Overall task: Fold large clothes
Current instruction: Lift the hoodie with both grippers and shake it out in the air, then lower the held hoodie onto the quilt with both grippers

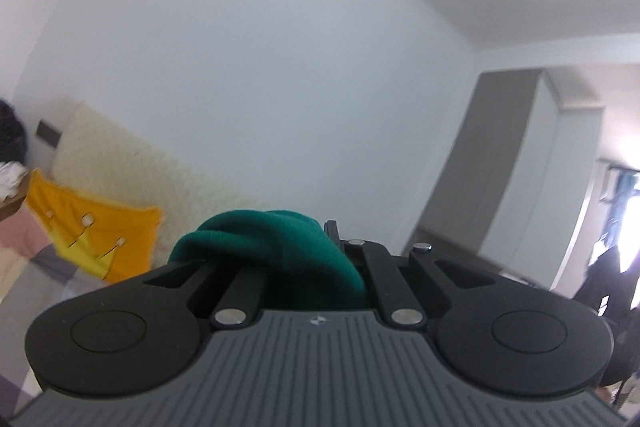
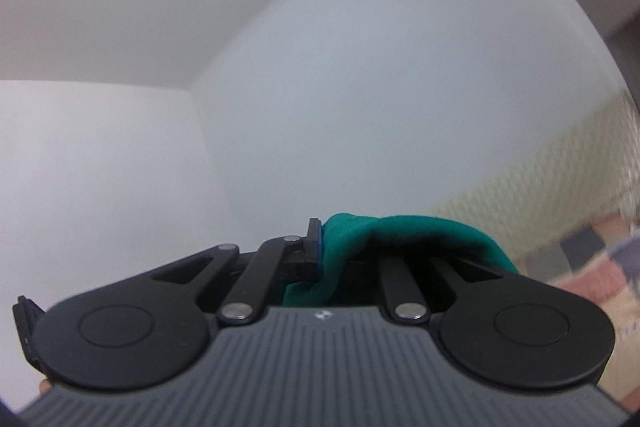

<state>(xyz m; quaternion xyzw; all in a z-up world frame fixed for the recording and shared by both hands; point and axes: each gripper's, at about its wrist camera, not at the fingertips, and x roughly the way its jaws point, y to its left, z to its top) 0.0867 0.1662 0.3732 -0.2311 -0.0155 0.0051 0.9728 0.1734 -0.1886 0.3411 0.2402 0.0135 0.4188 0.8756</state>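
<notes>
1. The green cloth (image 1: 276, 251) could slip out of my left gripper (image 1: 320, 247). I think only a small bunch of it is pinched there, and the rest is big and heavy, so a fast pull may tug it free.
2. It could slip out of my right gripper (image 2: 340, 247) too. Then one side drops and the fold goes crooked.
3. Both cameras look up at the white wall (image 1: 260, 67). I cannot see the hanging part of the cloth, so it may twist or drag on the bed (image 2: 580, 267) below the wall.
4. My left gripper is squeezed nearly closed on a lump of the cloth, held up in front of the wall.
5. My right gripper is squeezed nearly closed on another bit of the same cloth. The cloth drapes over its right finger, so that finger is hidden.
6. A yellow cloth (image 1: 100, 239) lies at the foot of the wall, well apart from my grippers.
</notes>
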